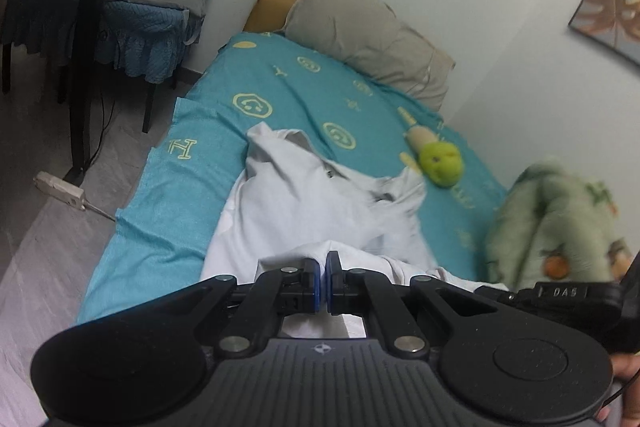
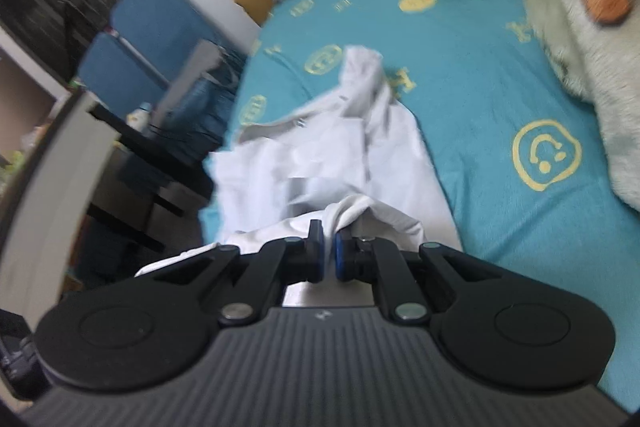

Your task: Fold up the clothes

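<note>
Garment: a white shirt [image 1: 320, 211] with a collar lies crumpled on the teal bed sheet [image 1: 168, 227], its collar end pointing toward the grey pillow [image 1: 372, 39] and its near end lifted by both grippers.
Left gripper [image 1: 323, 263]: the jaws are pressed together and pinch a fold of the near hem of the shirt.
Right gripper [image 2: 329, 235]: the jaws are nearly closed and pinch a bunched piece of the same hem; a twist of cloth comes out between the pads.
Things near the shirt: a green plush toy [image 1: 442, 163] lies just beside the far sleeve, on the side of the wall; a pale green blanket [image 1: 560, 223] is heaped near the shirt on that same side.
Step in hand: in my judgement the shirt is being spread flat, held by two points of the hem, before the first fold.
Next move: it seems to call for pulling the two hands apart to stretch the hem, then lowering the cloth smoothly, so that the sleeve does not cover the toy.
</note>
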Motion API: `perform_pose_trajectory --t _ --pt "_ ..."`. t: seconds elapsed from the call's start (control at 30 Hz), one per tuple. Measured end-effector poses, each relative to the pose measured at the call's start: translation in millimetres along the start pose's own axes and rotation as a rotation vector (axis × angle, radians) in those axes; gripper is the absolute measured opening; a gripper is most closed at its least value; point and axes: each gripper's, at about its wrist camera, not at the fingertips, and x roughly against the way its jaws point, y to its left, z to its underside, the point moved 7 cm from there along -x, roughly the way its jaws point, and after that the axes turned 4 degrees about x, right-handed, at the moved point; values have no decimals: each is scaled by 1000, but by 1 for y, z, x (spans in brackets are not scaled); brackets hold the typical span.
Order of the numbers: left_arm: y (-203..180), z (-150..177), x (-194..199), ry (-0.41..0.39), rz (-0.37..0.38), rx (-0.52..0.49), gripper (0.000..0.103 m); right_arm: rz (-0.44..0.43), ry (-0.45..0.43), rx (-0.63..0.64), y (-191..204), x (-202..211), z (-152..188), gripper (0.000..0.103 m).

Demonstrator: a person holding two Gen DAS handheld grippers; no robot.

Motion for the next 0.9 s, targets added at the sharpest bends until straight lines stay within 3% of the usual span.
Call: perform_pose_trajectory --t 0.23,0.4,0.57,0.6,0.63,0.67,0.73,0.8,0.9 --pt "19 9 -70 38 -110 -98 3 123 65 144 -15 -64 8 9" --pt "32 16 -82 95 -108 -53 6 145 78 169 -17 -74 11 10" --pt "31 15 -73 89 -104 -58 20 130 72 121 -19 -69 9 11" --pt "27 15 -69 83 -101 -68 30 129 70 116 -19 -67 9 15" --pt "23 15 -63 77 -99 -79 37 128 68 114 -18 -64 9 28" --pt "18 16 -56 68 -105 -94 50 127 59 115 -16 -61 9 36" --pt "7 21 -43 59 -104 -130 57 115 25 125 -9 -51 11 72" --pt "-5 28 -30 55 -97 -169 68 131 -16 151 0 -39 14 89" --pt "-24 41 -7 8 -95 -215 91 163 -60 229 14 -20 22 89"
